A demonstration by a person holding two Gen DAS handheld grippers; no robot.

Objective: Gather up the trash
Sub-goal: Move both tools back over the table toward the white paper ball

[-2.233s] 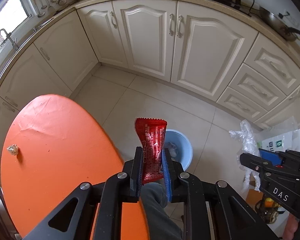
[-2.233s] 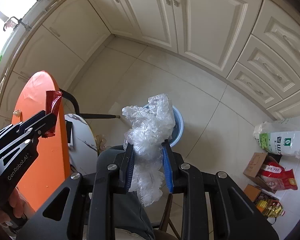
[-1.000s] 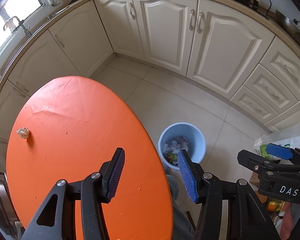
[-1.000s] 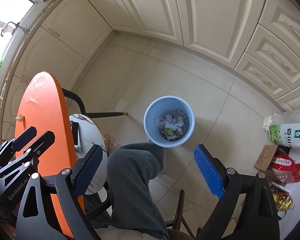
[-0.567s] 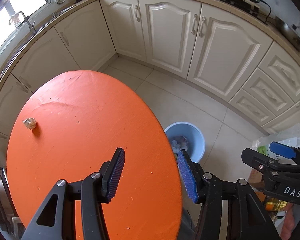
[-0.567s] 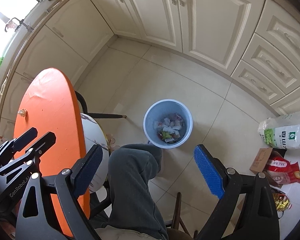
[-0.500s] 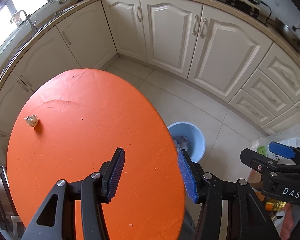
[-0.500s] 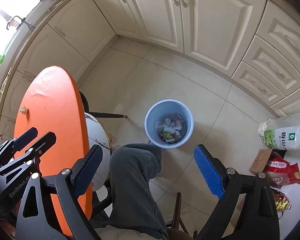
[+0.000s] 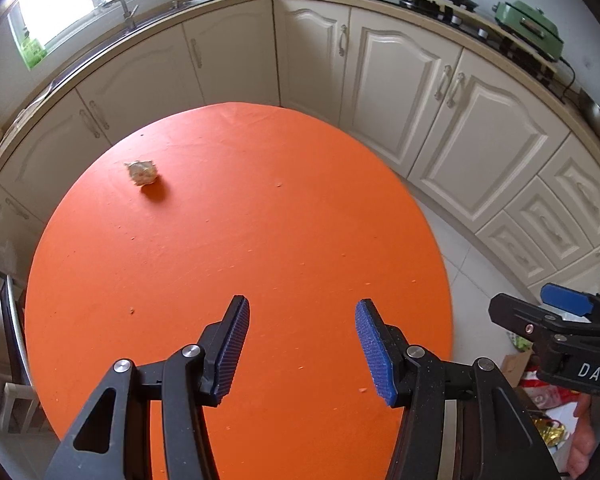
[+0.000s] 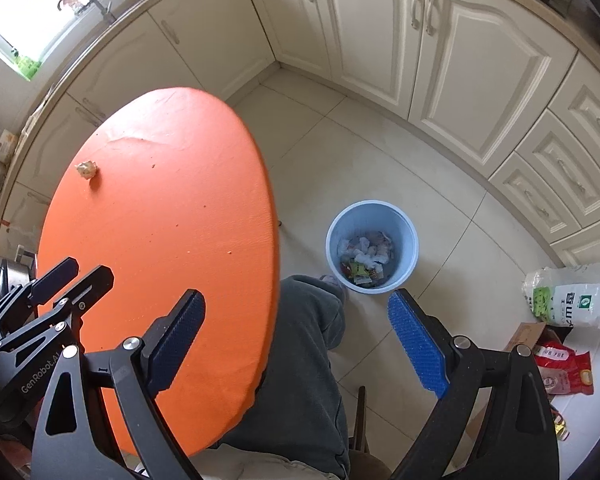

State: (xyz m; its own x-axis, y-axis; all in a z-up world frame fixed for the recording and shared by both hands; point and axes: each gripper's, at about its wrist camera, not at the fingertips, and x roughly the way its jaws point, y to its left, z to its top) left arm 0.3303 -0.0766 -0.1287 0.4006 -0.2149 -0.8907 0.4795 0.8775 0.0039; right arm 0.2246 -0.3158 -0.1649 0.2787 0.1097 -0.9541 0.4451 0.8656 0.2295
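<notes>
Tongs [image 9: 300, 344] gape over table [image 9: 260, 220]; crumpled wad [image 9: 142, 172] shows no long axis.

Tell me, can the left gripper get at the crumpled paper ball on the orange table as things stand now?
Probably yes. The left gripper is open and empty above the orange table, and the crumpled paper ball lies alone toward the far left, with only bare tabletop and crumbs between. It needs a forward reach.

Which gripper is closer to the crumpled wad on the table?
Left. The left gripper hangs over the table, facing the wad on the far side. The right gripper sits off the table's edge, near the bin.
</notes>
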